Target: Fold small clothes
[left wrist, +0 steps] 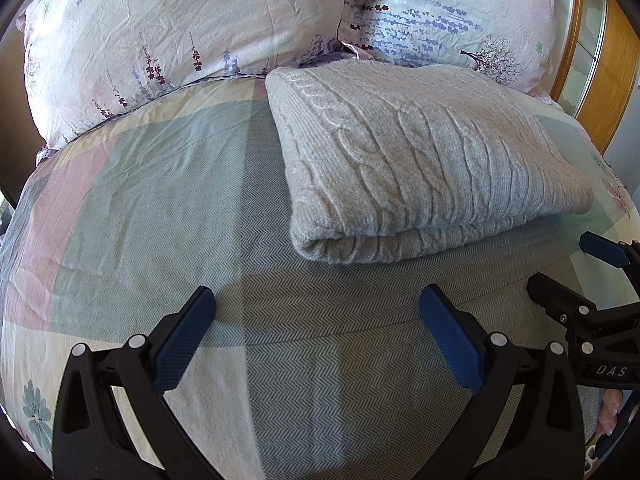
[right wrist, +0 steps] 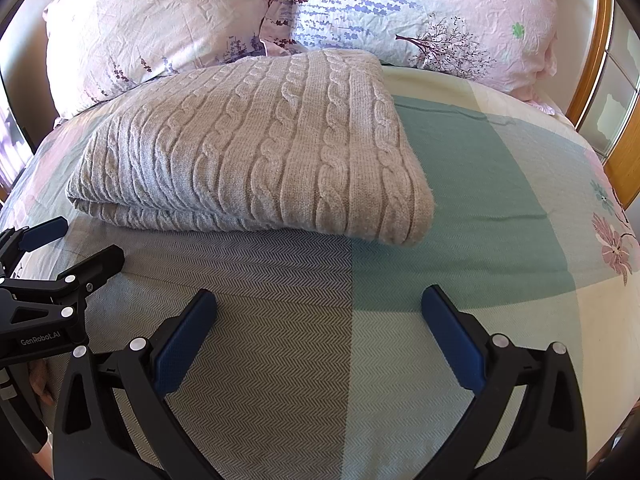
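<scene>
A grey cable-knit sweater [left wrist: 420, 160] lies folded into a thick rectangle on the bed, its folded edge toward me; it also shows in the right wrist view [right wrist: 256, 152]. My left gripper [left wrist: 318, 300] is open and empty, hovering over the bedcover just short of the sweater's near left corner. My right gripper [right wrist: 320, 300] is open and empty, short of the sweater's near right corner. Each gripper shows at the edge of the other's view: the right one [left wrist: 568, 268] and the left one [right wrist: 80, 244], both open.
The bed has a patchwork cover [left wrist: 160, 200] of green, pink and cream squares. Two floral pillows [left wrist: 180, 28] [right wrist: 420, 12] lie behind the sweater. A wooden bed frame [right wrist: 600, 60] curves along the right side.
</scene>
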A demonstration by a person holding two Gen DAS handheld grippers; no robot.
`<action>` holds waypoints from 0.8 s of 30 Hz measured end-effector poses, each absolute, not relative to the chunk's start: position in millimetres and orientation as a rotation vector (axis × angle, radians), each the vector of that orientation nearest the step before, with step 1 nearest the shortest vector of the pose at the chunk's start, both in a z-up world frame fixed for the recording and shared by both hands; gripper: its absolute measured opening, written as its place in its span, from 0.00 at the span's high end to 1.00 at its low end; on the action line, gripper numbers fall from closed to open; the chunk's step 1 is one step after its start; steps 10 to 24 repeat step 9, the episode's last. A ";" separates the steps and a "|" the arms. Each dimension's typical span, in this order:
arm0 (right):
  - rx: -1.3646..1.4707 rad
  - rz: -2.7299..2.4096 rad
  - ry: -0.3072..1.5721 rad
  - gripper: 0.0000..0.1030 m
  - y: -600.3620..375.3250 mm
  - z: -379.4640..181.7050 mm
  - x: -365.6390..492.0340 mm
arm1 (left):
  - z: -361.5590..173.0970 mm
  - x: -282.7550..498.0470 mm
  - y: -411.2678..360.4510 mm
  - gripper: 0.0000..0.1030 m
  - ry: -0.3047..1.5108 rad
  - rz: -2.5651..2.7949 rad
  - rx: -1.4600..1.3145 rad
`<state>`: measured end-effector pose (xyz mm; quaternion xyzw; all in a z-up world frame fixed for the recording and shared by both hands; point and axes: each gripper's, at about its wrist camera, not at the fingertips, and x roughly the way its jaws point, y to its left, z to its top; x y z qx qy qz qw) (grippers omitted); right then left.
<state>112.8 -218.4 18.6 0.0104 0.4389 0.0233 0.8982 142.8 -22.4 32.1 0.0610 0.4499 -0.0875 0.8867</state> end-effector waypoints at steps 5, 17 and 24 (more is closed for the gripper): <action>0.022 0.048 0.909 0.01 -218.3 18.5 113.0 | 32.2 143.0 -22.5 0.02 0.935 -0.182 0.127; 0.022 0.048 0.909 0.01 -218.1 18.5 113.1 | 32.2 142.9 -22.5 0.02 0.935 -0.182 0.127; 0.022 0.048 0.909 0.01 -218.1 18.5 113.1 | 32.2 142.9 -22.5 0.02 0.935 -0.182 0.127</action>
